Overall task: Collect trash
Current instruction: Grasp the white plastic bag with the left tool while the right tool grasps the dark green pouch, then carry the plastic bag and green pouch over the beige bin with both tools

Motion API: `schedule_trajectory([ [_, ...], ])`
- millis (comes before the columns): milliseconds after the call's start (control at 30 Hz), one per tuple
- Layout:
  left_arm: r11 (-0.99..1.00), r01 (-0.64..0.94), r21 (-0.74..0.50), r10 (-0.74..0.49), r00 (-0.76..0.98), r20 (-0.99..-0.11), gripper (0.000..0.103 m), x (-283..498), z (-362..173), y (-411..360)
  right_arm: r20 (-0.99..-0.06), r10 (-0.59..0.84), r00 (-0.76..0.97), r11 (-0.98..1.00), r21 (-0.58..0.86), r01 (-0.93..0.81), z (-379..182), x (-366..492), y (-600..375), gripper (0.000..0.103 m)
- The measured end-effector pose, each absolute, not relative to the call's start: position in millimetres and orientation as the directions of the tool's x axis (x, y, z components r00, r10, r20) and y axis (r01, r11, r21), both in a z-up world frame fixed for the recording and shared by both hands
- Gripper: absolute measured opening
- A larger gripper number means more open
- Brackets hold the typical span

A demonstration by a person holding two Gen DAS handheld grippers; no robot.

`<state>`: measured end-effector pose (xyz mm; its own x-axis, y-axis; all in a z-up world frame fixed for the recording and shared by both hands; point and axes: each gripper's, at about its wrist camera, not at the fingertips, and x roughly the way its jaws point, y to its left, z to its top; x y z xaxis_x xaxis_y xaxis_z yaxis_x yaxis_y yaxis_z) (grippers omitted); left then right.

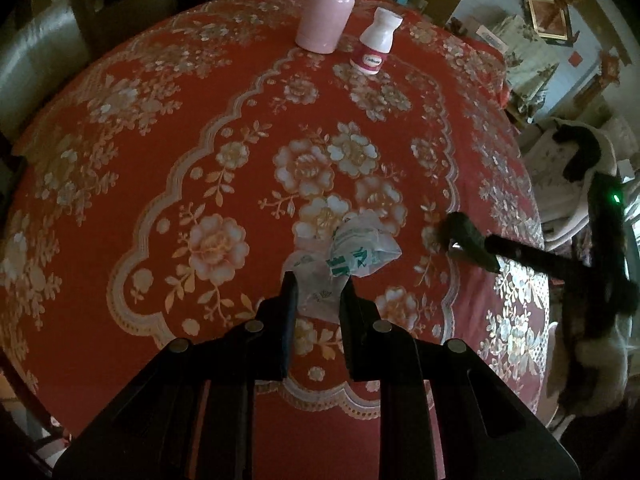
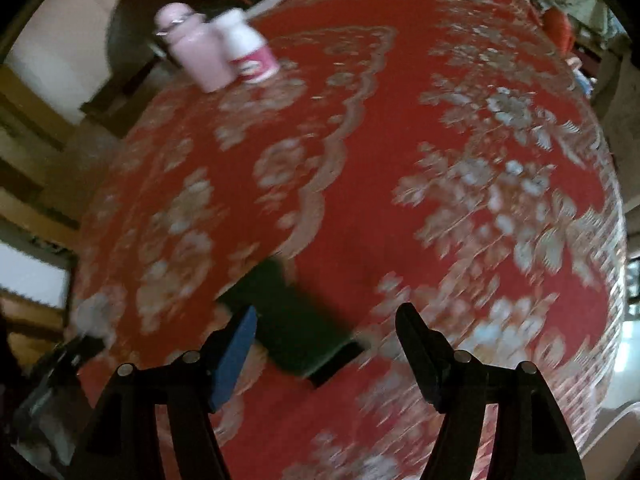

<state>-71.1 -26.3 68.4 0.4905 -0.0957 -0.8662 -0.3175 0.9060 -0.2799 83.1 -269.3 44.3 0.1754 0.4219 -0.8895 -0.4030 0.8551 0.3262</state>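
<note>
Red floral cloth covers our tabletop (image 1: pixel 160 160). Our left gripper (image 1: pixel 318 292) is clamped on a crumpled plastic wrapper (image 1: pixel 348 252). Our right gripper (image 2: pixel 326 320) hangs apart over a blurred dark green object (image 2: pixel 296 328) we cannot identify.
</note>
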Motion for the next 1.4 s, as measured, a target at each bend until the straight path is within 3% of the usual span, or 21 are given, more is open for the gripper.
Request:
schedule_trajectory([
  [100,0.907,-0.312,-0.284,-0.100,0.496,-0.863,0.017,-70,72,-25,-0.873,0.460,0.160,0.807,0.336,-0.486,48,73,-258,0.076],
  [233,0.909,-0.305,-0.283,-0.102,0.495,-0.863,0.017,-73,72,-27,-0.903,0.382,0.196,0.784,0.204,-0.586,47,72,-230,0.076],
  [433,0.903,-0.317,-0.289,-0.105,0.490,-0.865,0.017,-79,71,-29,-0.923,0.338,0.183,0.732,0.135,-0.668,40,81,-214,0.076],
  [567,0.907,-0.299,-0.295,-0.115,0.498,-0.859,0.017,-79,74,-37,-0.922,0.358,0.148,0.746,0.187,-0.639,31,81,-222,0.076],
  [600,0.909,-0.294,-0.295,-0.118,0.499,-0.859,0.017,-79,75,-39,-0.919,0.365,0.148,0.752,0.198,-0.629,29,79,-223,0.073],
  [667,0.914,-0.278,-0.296,-0.127,0.499,-0.857,0.017,-77,75,-46,-0.914,0.365,0.175,0.776,0.194,-0.601,28,73,-230,0.057],
  [733,0.920,-0.256,-0.296,-0.137,0.498,-0.856,0.017,-73,77,-54,-0.911,0.373,0.176,0.788,0.211,-0.578,29,68,-234,0.036],
  [1033,0.949,-0.124,-0.291,-0.193,0.501,-0.844,0.017,-55,87,-100,-0.850,0.445,0.281,0.854,0.310,-0.417,63,39,-294,0.033],
  [1400,0.967,0.065,-0.247,-0.246,0.499,-0.831,0.017,-39,100,-168,-0.833,0.409,0.373,0.907,0.328,-0.264,86,1,-364,0.033],
])
